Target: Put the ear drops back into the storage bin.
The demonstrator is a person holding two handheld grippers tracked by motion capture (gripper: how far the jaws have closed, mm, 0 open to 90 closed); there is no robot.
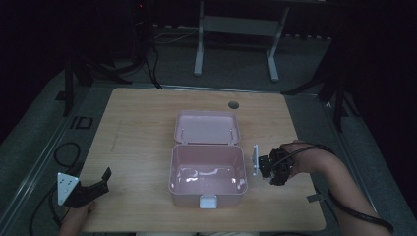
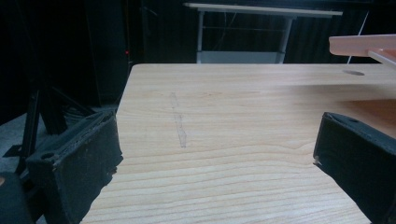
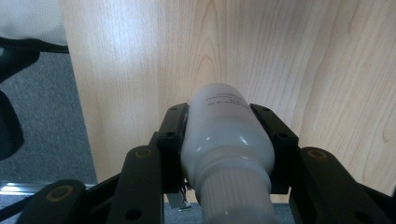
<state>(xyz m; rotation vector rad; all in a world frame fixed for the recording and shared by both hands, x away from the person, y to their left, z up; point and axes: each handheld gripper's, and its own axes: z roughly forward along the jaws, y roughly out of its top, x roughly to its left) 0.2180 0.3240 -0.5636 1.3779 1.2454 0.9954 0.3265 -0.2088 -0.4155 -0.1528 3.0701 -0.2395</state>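
Observation:
An open pink plastic box (image 1: 171,169) stands mid-table, empty inside, its lid (image 1: 207,127) laid back behind it and a white latch (image 1: 208,201) at the front. My right gripper (image 1: 273,170) hovers just right of the box. In the right gripper view the right gripper (image 3: 218,116) is shut on a white bottle (image 3: 224,140), ribbed cap toward the camera, above the wooden tabletop. My left gripper (image 1: 104,181) rests near the table's front left corner. In the left gripper view the left gripper (image 2: 217,140) is open with bare wood between its jaws, and the pink lid's edge (image 2: 364,45) is at top right.
The wooden table (image 1: 137,132) has a round cable hole (image 1: 233,104) near its back edge. Cables (image 1: 66,152) lie on the grey floor at the left. Another table's white legs (image 1: 198,49) stand behind. A dark stand (image 1: 339,98) is at the right.

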